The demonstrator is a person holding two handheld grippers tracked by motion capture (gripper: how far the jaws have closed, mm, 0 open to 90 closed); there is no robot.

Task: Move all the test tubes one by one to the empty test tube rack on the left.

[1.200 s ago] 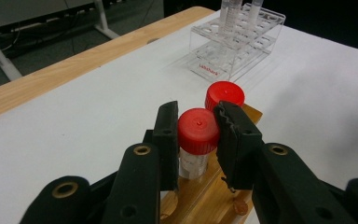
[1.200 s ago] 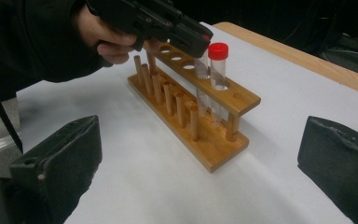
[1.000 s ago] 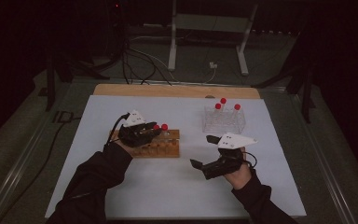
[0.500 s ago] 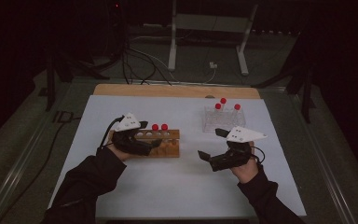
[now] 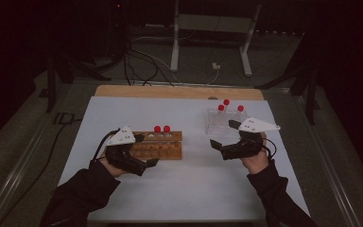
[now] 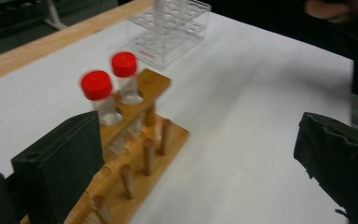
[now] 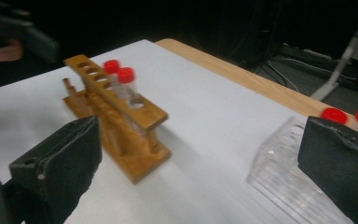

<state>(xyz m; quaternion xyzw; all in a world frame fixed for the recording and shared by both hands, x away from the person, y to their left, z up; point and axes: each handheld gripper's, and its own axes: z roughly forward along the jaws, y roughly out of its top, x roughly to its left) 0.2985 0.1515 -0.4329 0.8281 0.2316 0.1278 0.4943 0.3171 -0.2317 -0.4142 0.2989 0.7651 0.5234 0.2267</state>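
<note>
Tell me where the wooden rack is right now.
In the high view the wooden rack stands on the white table, left of centre, right beside the left tool. It holds two red-capped tubes; the clear rack stands farther right.

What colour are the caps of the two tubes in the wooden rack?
Red. The caps on the wooden rack show best in the left gripper view.

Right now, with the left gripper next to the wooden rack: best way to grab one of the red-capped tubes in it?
Grip just under the red cap, on the clear neck standing above the wooden rack top bar. The tube is upright in its hole, so probably come from the open side with jaws level and lift straight up. The neighbouring tube stands close, so close across the row. The left gripper is open.
</note>
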